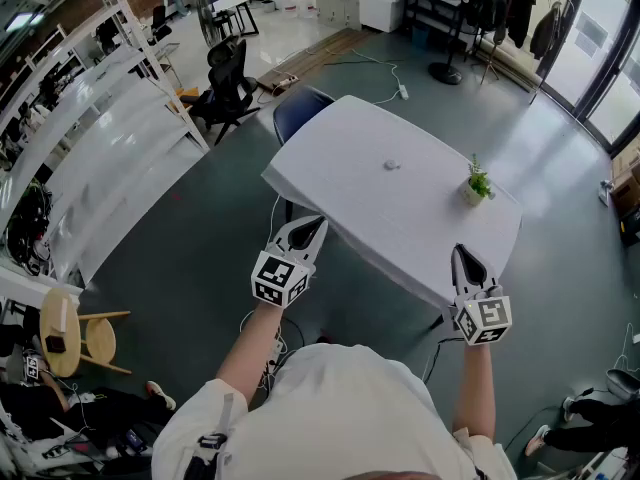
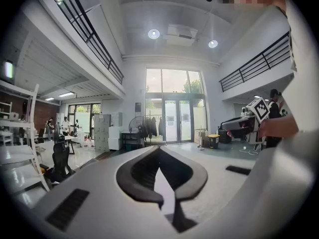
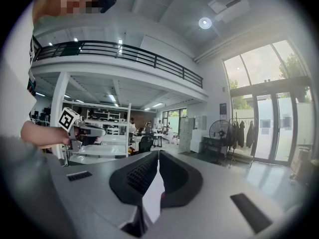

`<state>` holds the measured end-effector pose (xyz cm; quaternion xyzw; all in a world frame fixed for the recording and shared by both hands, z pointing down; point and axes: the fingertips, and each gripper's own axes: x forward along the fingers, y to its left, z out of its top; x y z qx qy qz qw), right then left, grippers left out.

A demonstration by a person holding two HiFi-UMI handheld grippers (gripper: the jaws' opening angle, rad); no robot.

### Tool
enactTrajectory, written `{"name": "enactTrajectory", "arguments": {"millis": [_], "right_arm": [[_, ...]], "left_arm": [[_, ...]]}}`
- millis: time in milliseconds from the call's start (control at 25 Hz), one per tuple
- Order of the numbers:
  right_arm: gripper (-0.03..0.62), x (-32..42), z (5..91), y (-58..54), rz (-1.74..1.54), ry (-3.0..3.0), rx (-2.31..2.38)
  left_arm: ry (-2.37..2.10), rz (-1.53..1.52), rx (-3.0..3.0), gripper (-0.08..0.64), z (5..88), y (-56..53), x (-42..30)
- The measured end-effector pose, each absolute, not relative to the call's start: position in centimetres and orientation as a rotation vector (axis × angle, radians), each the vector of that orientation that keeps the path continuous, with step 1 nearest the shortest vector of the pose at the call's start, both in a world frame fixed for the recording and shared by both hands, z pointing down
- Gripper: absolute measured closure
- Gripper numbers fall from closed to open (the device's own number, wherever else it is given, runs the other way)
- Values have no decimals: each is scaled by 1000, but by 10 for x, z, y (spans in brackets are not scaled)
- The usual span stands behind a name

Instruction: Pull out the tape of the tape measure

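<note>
At the far left of the head view a wooden stool (image 1: 72,333) stands on the grey floor, beside long white shelves (image 1: 105,138). Behind them sits a black office chair (image 1: 228,80).

The left gripper (image 1: 319,221) is held in the air just off the near left edge of the white table (image 1: 340,183), pointing towards it. Its own view shows the dark jaws clenched tip to tip, gripping nothing, with the room's glass doors straight ahead of them.

A blue chair (image 1: 298,108) is tucked in at the table's far left corner. The tape measure (image 1: 392,165), a small round pale thing, lies alone near the middle of the tabletop, well apart from both grippers and touched by neither. To its right, near the table's right edge, stands a small potted plant (image 1: 477,184).

The right gripper (image 1: 459,251) hovers at the near right edge of the table, also aimed forward. In its own view the jaws meet at their tips, clenched with nothing in them, and the other gripper shows off to the left in the person's hand.

A standing fan (image 1: 450,13) and a rack of dark coats (image 1: 512,10) stand at the back right, by the windows.
</note>
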<state>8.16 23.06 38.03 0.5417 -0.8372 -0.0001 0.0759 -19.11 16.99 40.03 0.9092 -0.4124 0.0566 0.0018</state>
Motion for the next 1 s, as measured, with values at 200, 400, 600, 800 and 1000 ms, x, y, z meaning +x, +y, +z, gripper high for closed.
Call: {"name": "enactTrajectory", "arguments": {"millis": [200,400,600,800,1000], "right_arm": [[555,79,383,229,-4,-2515,1618],[555,78,383,229,4,-2517,1614],[555,80,386,231,42,-2510,1629],[555,77,386,236,60,-2514,1621],[554,79,394,237,88,-2495,1629]], "left_arm": [[-1288,185,2857,551,401,168,-191],[-1280,188,2857,551,402,169,-189],[-1270,211,2859,551,406,172,-188],[-1254,233,2846,551,411,175,-190],[-1239,229,2838,549,416,176,-189]]}}
